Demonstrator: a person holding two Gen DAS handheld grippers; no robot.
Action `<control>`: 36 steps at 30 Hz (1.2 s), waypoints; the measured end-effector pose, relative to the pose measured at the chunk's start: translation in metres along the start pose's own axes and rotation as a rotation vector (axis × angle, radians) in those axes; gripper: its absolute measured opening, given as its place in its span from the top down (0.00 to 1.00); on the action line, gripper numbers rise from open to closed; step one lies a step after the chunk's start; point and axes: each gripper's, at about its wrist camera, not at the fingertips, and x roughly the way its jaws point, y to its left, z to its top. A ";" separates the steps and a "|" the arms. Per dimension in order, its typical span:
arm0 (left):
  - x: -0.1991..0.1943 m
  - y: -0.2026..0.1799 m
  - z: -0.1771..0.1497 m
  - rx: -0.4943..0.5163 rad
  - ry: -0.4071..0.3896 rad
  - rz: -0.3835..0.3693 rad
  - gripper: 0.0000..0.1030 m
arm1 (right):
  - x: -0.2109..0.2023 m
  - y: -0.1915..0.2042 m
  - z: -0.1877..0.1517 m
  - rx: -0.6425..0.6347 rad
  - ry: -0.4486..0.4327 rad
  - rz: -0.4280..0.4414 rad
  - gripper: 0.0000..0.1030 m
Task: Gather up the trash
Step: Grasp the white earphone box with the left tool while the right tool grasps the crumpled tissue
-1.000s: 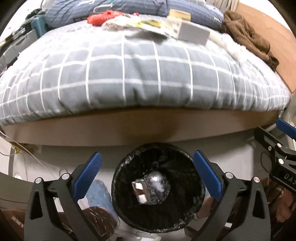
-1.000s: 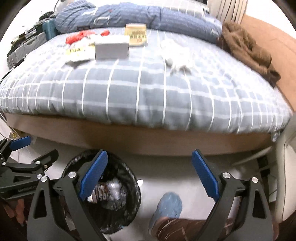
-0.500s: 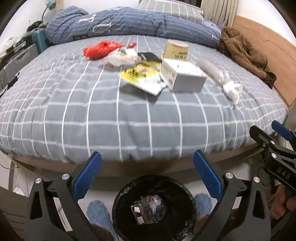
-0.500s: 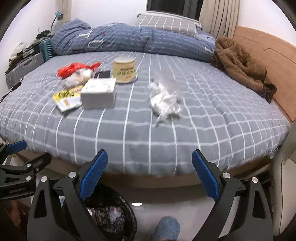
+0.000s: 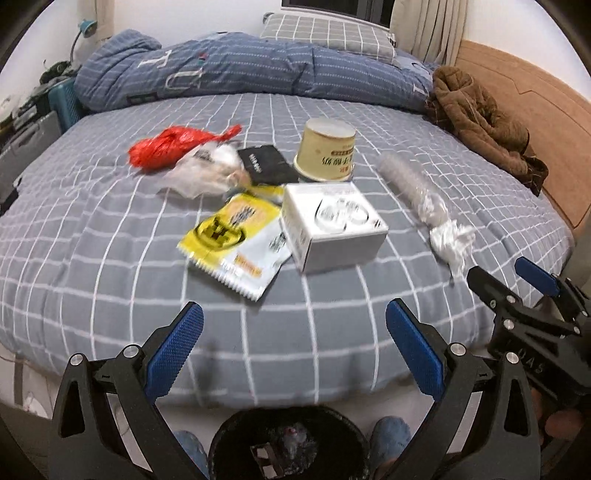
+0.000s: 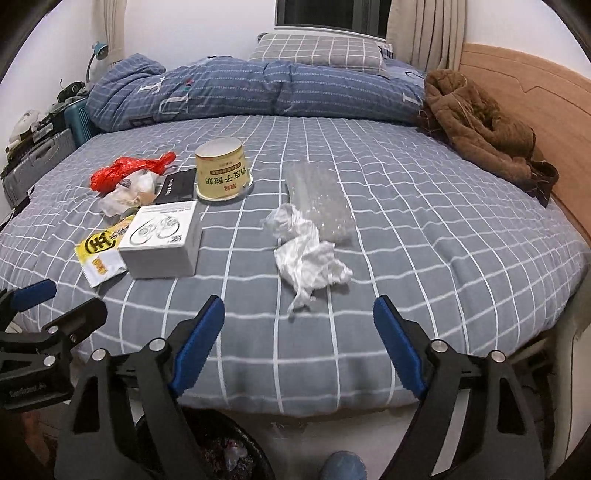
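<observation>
Checked bedding (image 6: 406, 258) holds crumpled tissue (image 6: 310, 258) just beyond the right gripper (image 6: 299, 325), its empty jaws spread, just narrowing.

We looked across a bed covered in a grey quilt with a white grid (image 6: 406, 221). A rumpled blue striped duvet (image 6: 258, 92) lay along its far side below a grey checked pillow (image 6: 317, 51). A tan wooden headboard (image 6: 546, 107) stood at the right, beige curtains (image 6: 424, 33) beside a dark window (image 6: 328, 14).
</observation>
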 end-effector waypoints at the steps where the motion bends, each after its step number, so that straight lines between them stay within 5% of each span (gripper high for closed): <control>1: 0.003 -0.002 0.004 0.005 -0.003 -0.002 0.06 | 0.002 0.000 0.001 0.000 -0.002 -0.001 0.24; 24: 0.076 -0.029 0.055 0.052 0.041 -0.013 0.07 | 0.066 -0.020 0.032 -0.002 0.094 0.049 0.53; 31: 0.084 -0.030 0.054 0.058 0.057 -0.021 0.20 | 0.073 -0.016 0.028 -0.001 0.127 0.080 0.68; 36: 0.085 -0.030 0.053 0.061 0.057 -0.025 0.22 | 0.075 -0.017 0.027 0.012 0.142 0.092 0.85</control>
